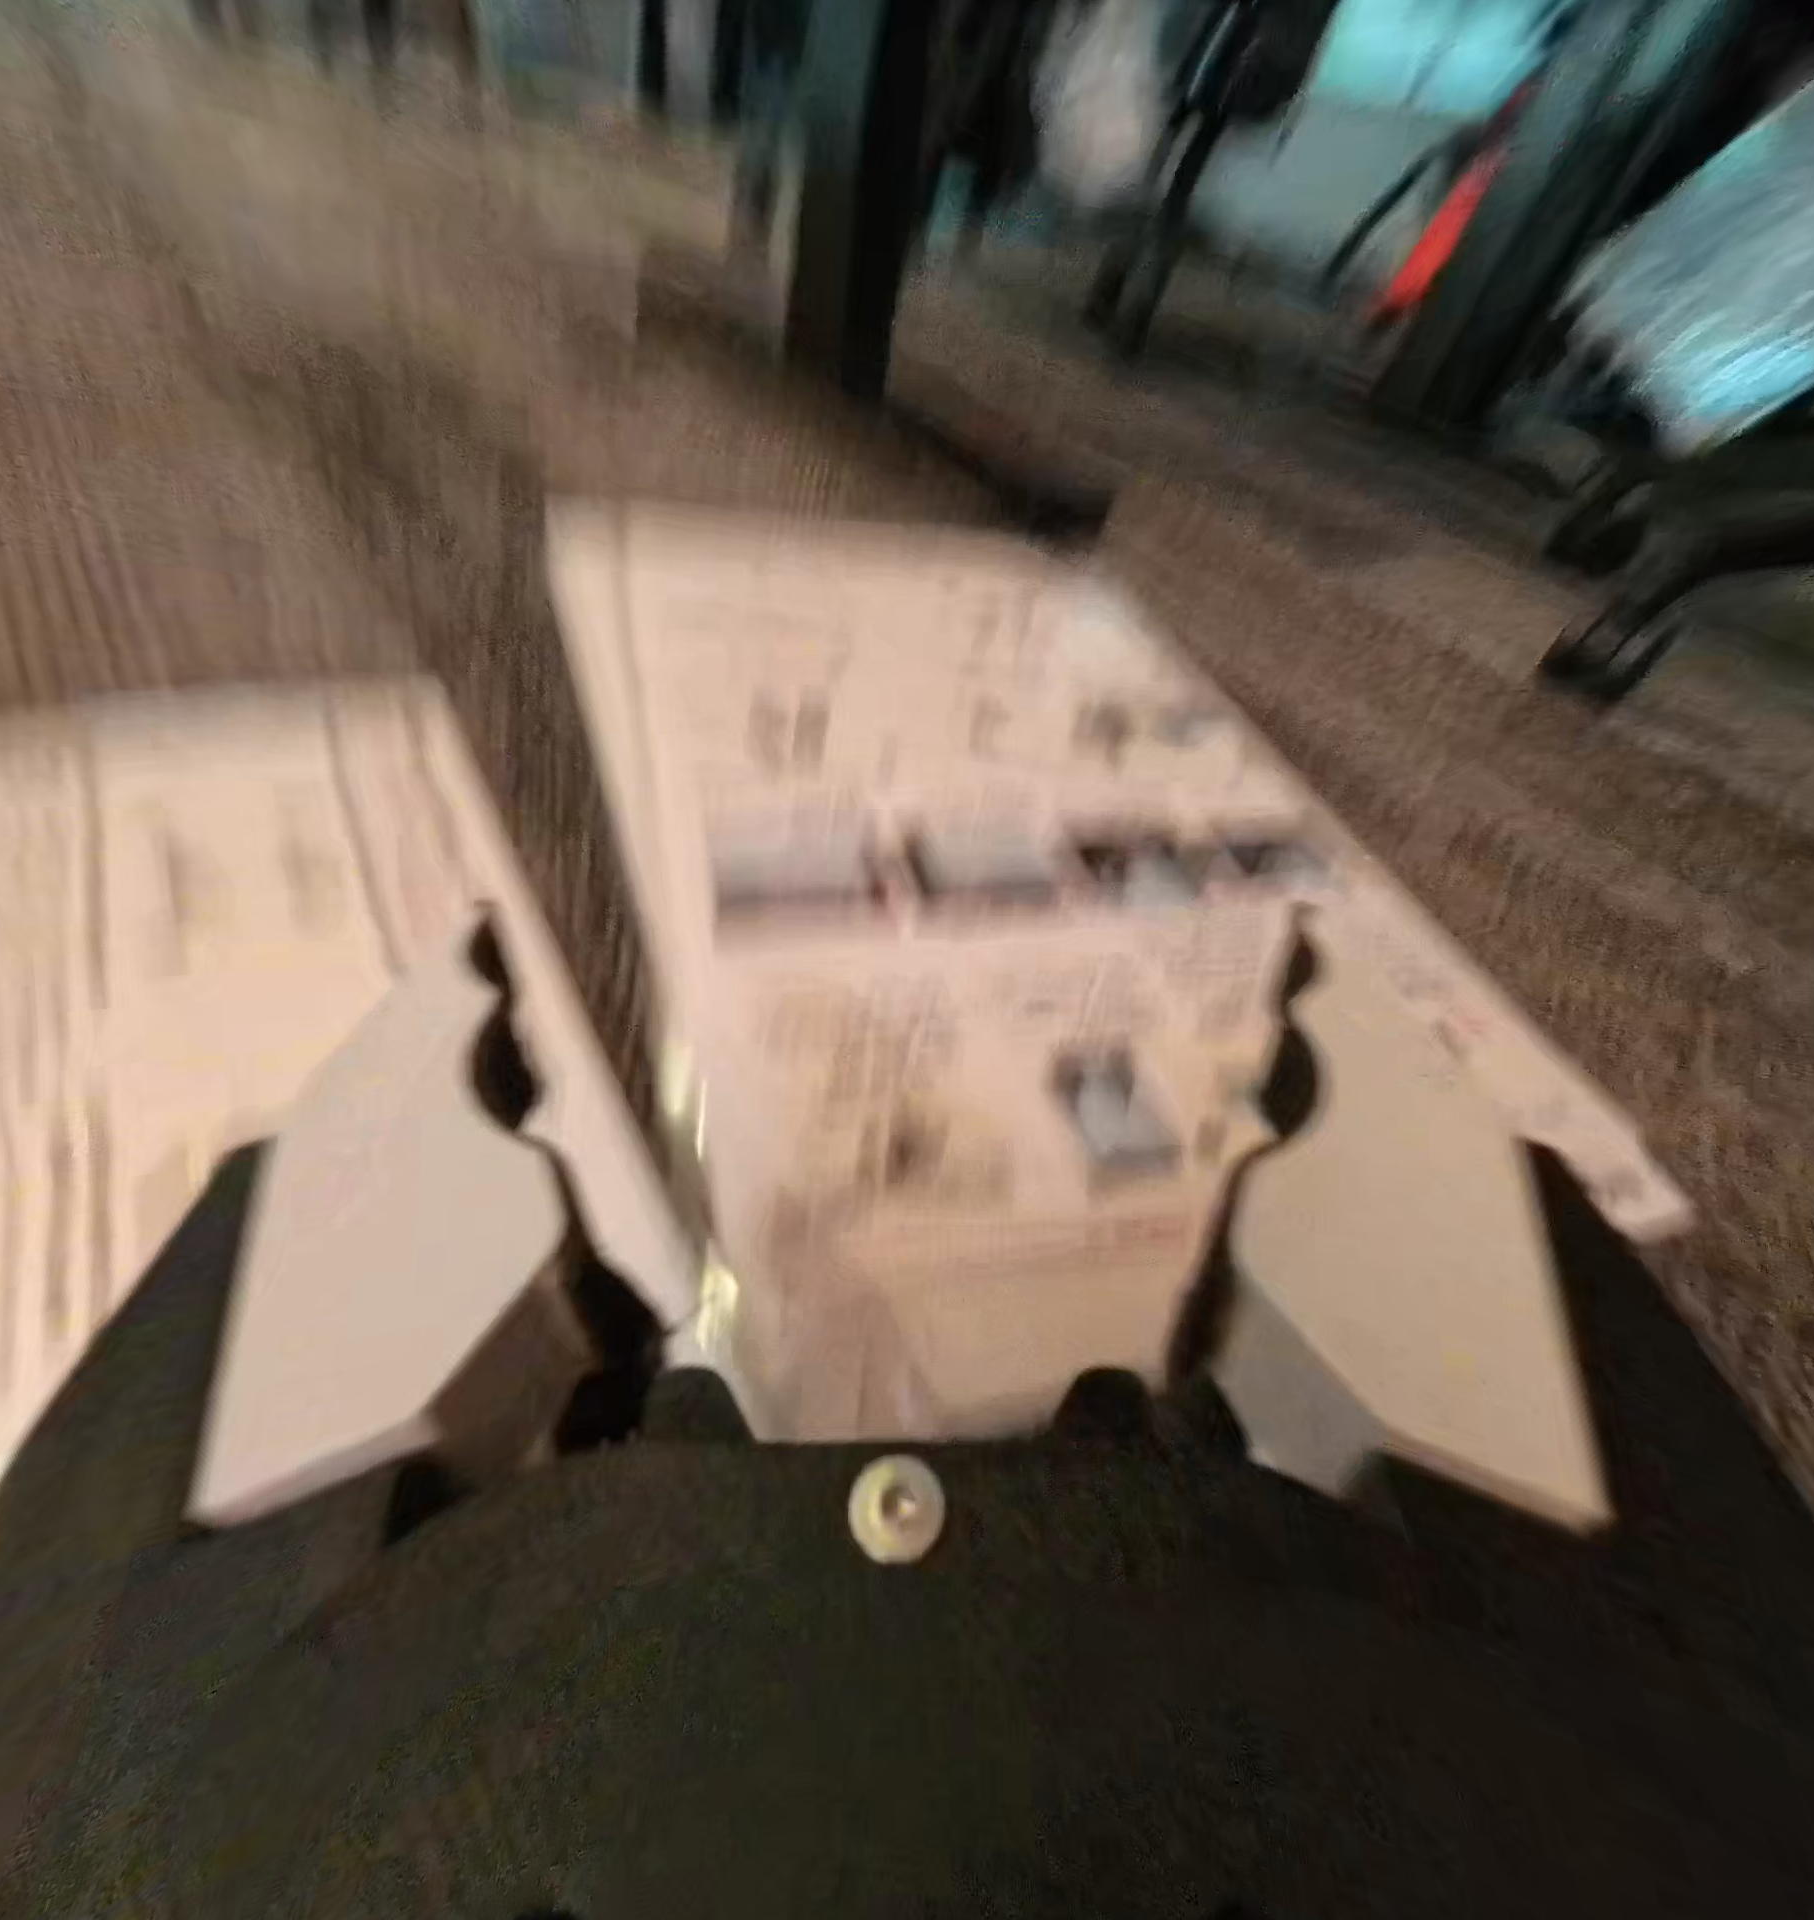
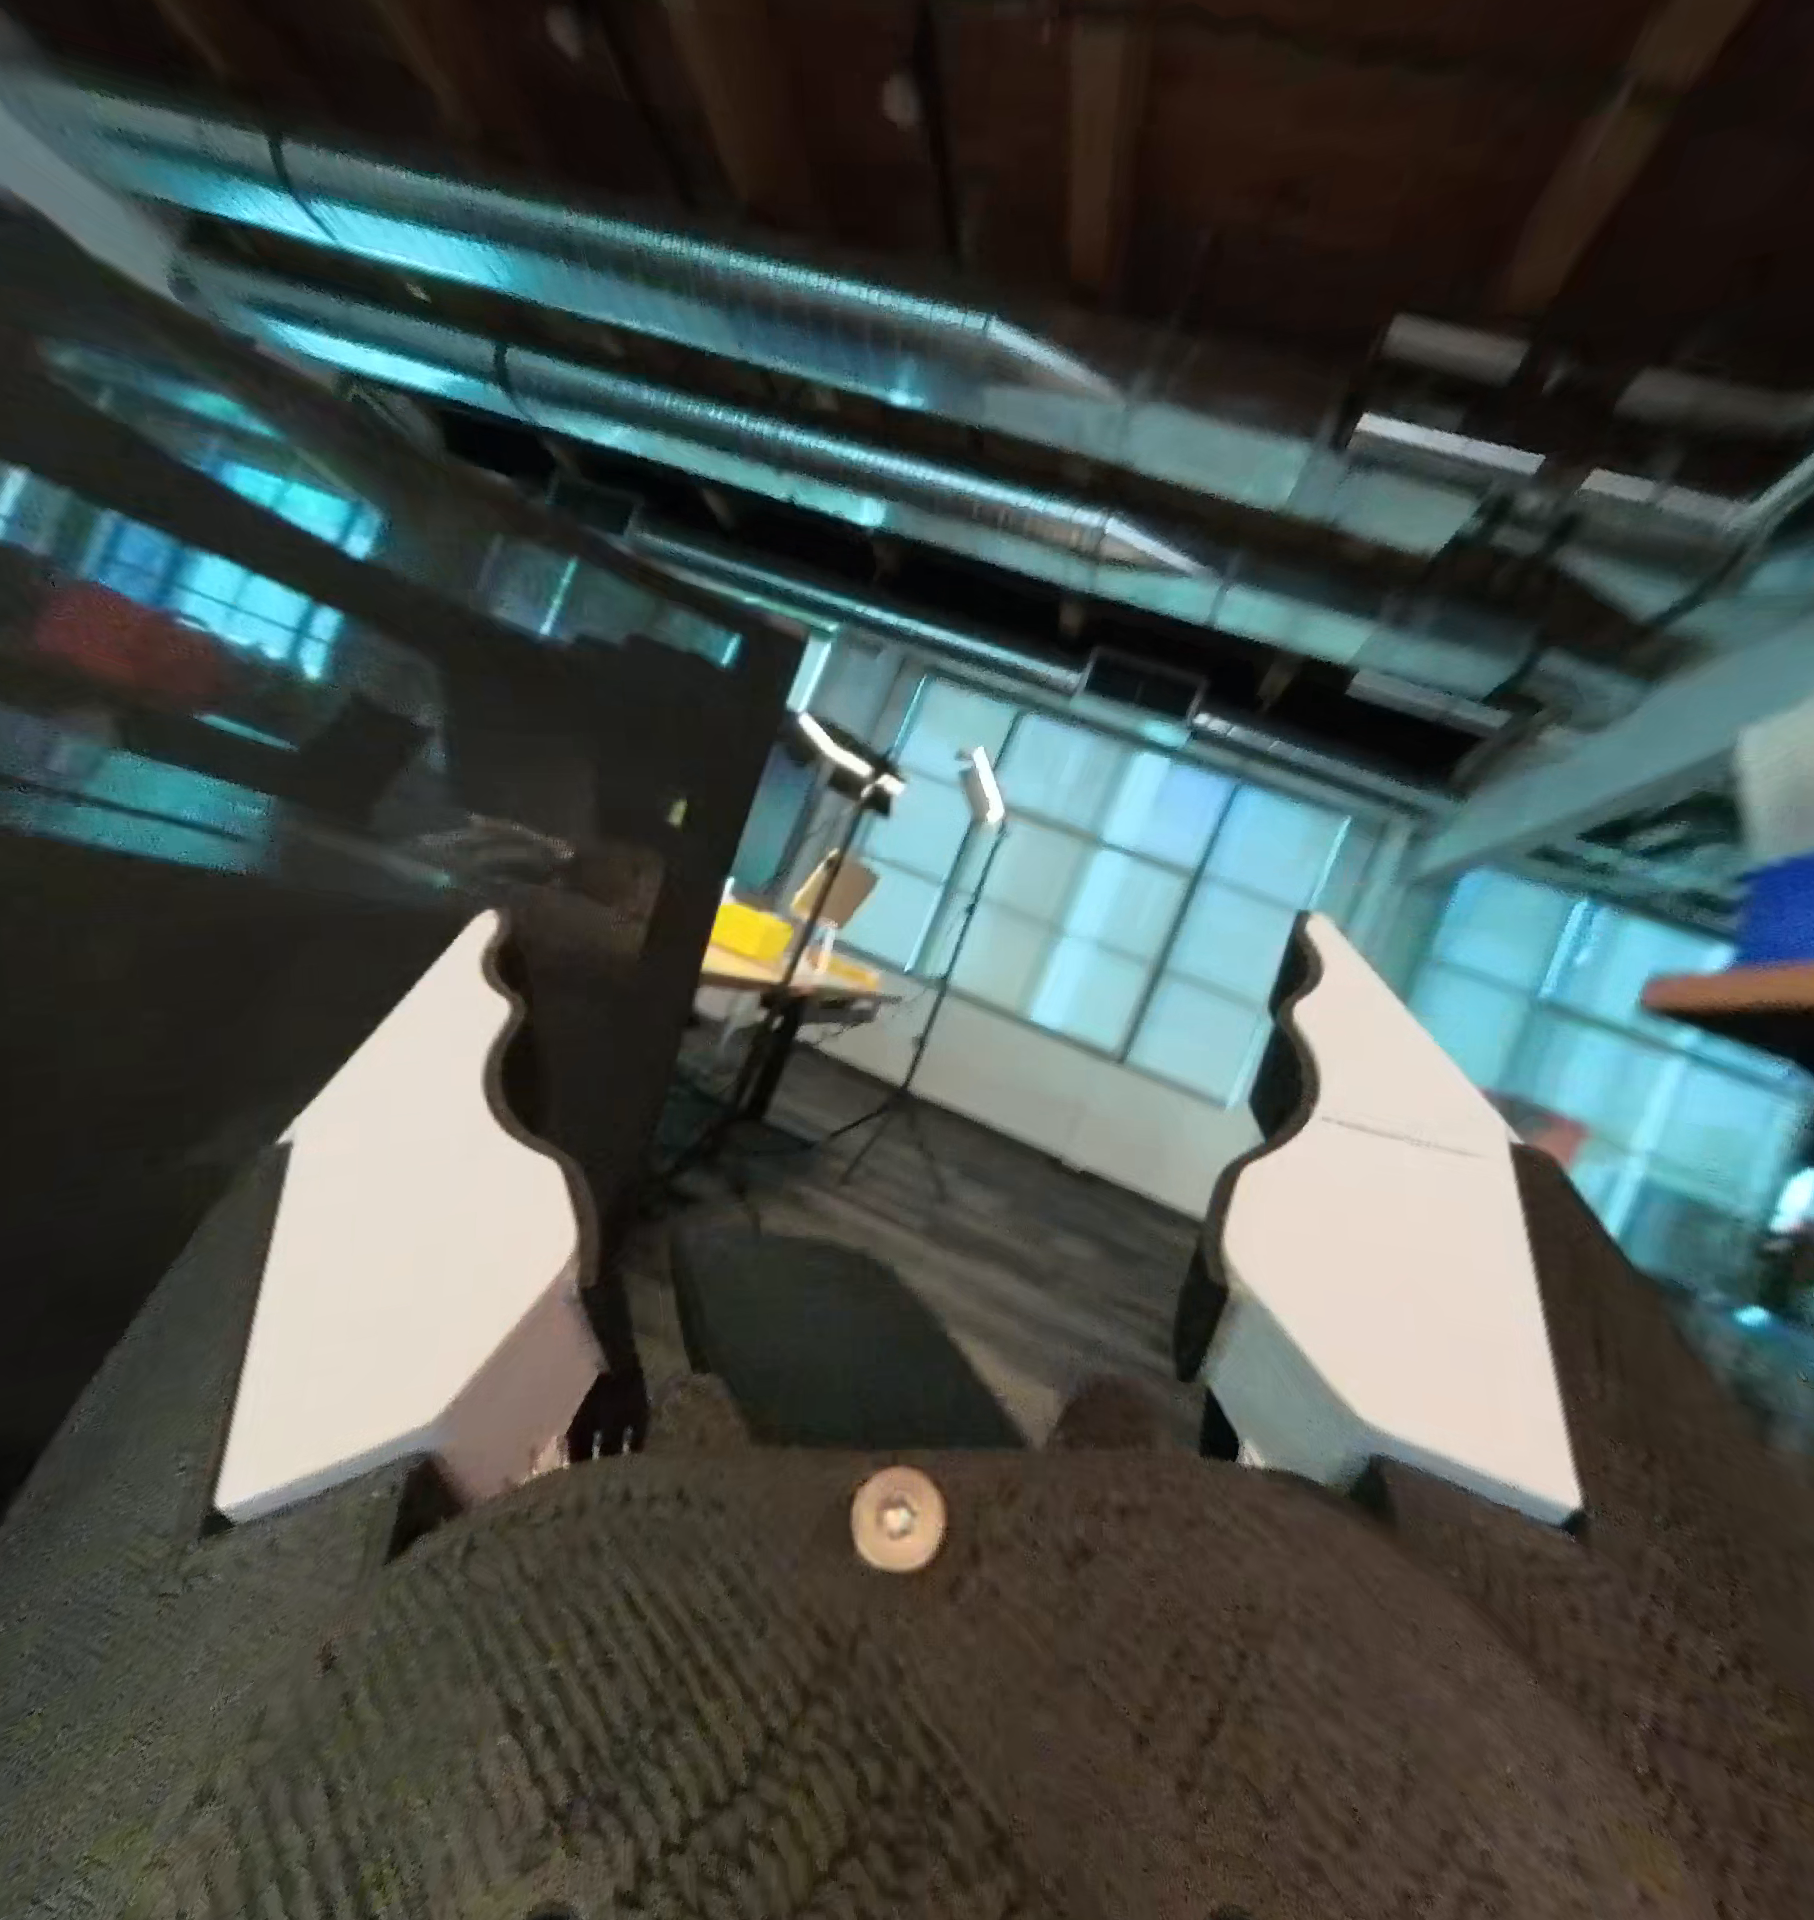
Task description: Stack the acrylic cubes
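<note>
The left wrist view is heavily blurred. My left gripper [image 1: 892, 935] is wide open with nothing between its white fingers [image 1: 394, 1195]. It points down at a large pale printed sheet [image 1: 986, 883] lying on brown carpet [image 1: 1505, 831]. A second pale sheet [image 1: 176, 883] lies to the left, apart from the first by a strip of carpet. My right gripper [image 2: 898, 935] is wide open and empty. It points up and across a room, at no nearby object.
Dark furniture legs [image 1: 841, 187] and a red thing [image 1: 1443, 218] stand on the carpet beyond the sheets. In the right wrist view a dark panel [image 2: 363, 831] stands at left, a table with a yellow box [image 2: 747, 930], light stands [image 2: 986, 790], big windows [image 2: 1142, 914] and ceiling ducts [image 2: 674, 260] lie ahead. Across from one pair of fingers to the other is roughly 120 cm.
</note>
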The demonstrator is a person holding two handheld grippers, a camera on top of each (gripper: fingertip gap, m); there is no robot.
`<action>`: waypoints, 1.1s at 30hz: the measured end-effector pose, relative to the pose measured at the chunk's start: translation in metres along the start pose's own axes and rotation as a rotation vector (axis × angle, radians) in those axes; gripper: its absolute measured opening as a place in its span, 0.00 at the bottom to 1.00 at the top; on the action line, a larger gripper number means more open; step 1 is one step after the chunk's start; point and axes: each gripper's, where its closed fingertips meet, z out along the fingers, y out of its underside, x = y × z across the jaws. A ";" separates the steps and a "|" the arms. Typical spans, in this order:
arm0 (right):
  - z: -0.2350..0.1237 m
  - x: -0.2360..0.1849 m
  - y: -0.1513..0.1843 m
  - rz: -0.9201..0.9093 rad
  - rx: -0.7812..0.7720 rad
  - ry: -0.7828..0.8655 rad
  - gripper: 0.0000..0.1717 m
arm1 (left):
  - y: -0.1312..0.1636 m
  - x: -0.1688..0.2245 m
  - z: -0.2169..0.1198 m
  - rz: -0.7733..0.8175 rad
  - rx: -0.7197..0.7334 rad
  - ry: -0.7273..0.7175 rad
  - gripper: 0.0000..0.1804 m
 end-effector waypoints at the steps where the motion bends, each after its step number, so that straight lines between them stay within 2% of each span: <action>1: -0.001 0.002 0.013 0.044 -0.008 -0.034 0.78 | -0.052 0.019 0.001 0.111 0.229 0.002 0.86; 2: -0.001 0.001 0.013 0.091 0.011 -0.089 0.73 | -0.106 0.035 -0.001 0.192 0.454 -0.035 0.87; 3: 0.002 -0.001 0.011 0.140 0.018 -0.143 0.70 | -0.145 0.056 0.002 0.242 0.561 -0.030 0.87; 5: 0.007 0.000 0.006 0.155 0.038 -0.213 0.74 | -0.207 0.112 0.021 0.325 0.569 0.069 0.87; 8: -0.004 0.027 -0.021 0.130 0.143 -0.262 0.72 | -0.321 0.194 0.041 0.455 0.671 0.100 0.87; 12: -0.029 0.090 -0.018 0.233 0.039 -0.286 0.73 | -0.453 0.318 0.069 0.455 0.658 0.273 0.87; 15: -0.060 0.135 -0.024 0.193 -0.042 -0.270 0.71 | -0.534 0.412 0.070 0.546 0.617 0.396 0.83; 17: -0.080 0.158 -0.034 0.201 -0.111 -0.246 0.70 | -0.583 0.466 0.059 0.540 0.564 0.492 0.78; 21: -0.107 0.179 -0.059 0.278 -0.309 -0.218 0.69 | -0.667 0.548 0.038 0.574 0.399 0.592 0.64; 24: -0.120 0.181 -0.085 0.415 -0.478 -0.222 0.68 | -0.725 0.605 0.019 0.618 0.350 0.648 0.75; 26: -0.124 0.184 -0.111 0.463 -0.529 -0.220 0.68 | -0.755 0.644 0.004 0.606 0.297 0.730 0.76; 29: -0.121 0.191 -0.143 0.458 -0.540 -0.242 0.68 | -0.790 0.704 -0.021 0.406 0.218 0.918 0.83; 30: -0.119 0.195 -0.149 0.439 -0.532 -0.250 0.68 | -0.796 0.721 -0.023 0.334 0.174 0.957 0.87; 33: -0.111 0.212 -0.152 0.353 -0.502 -0.241 0.66 | -0.798 0.768 -0.022 0.221 0.054 1.058 0.87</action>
